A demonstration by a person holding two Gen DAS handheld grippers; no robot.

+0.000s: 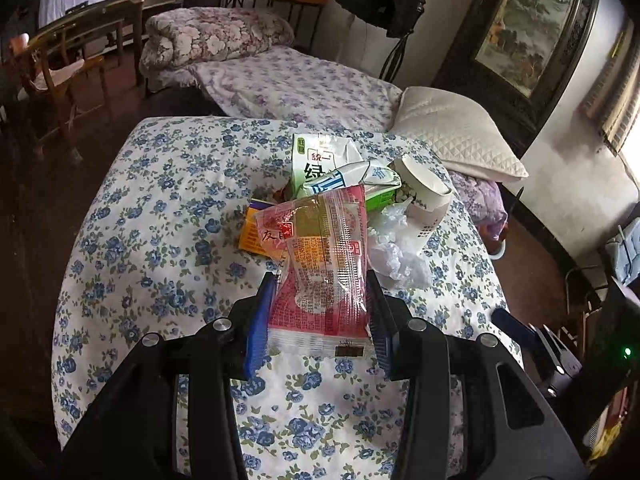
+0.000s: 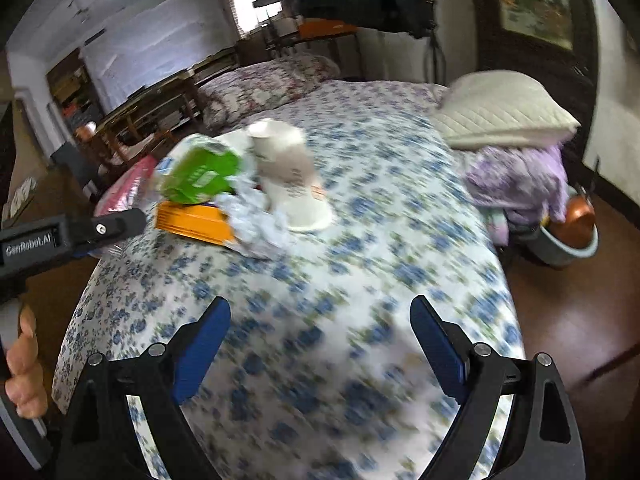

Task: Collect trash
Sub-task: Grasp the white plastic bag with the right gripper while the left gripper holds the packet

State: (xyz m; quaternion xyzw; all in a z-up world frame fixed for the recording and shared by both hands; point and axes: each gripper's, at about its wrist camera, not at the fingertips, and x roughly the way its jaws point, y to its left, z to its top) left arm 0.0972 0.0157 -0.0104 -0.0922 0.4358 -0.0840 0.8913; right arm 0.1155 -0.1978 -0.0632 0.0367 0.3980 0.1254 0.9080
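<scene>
A red snack packet (image 1: 320,276) is clamped between the blue pads of the left gripper (image 1: 320,312), lifted above the blue-flowered bedspread (image 1: 160,216). The right gripper (image 2: 320,344) is held spread wide over the same bedspread with nothing between its jaws (the right wrist view is smeared by motion). Beyond the packet a heap of trash lies on the bed: an orange box (image 1: 250,236), crumpled clear plastic (image 1: 390,248), a green drink carton (image 1: 320,164) and what appears to be a white paper cup (image 1: 424,196) tipped on its side. Farther off, a quilted cream pillow (image 1: 456,136) is seen.
</scene>
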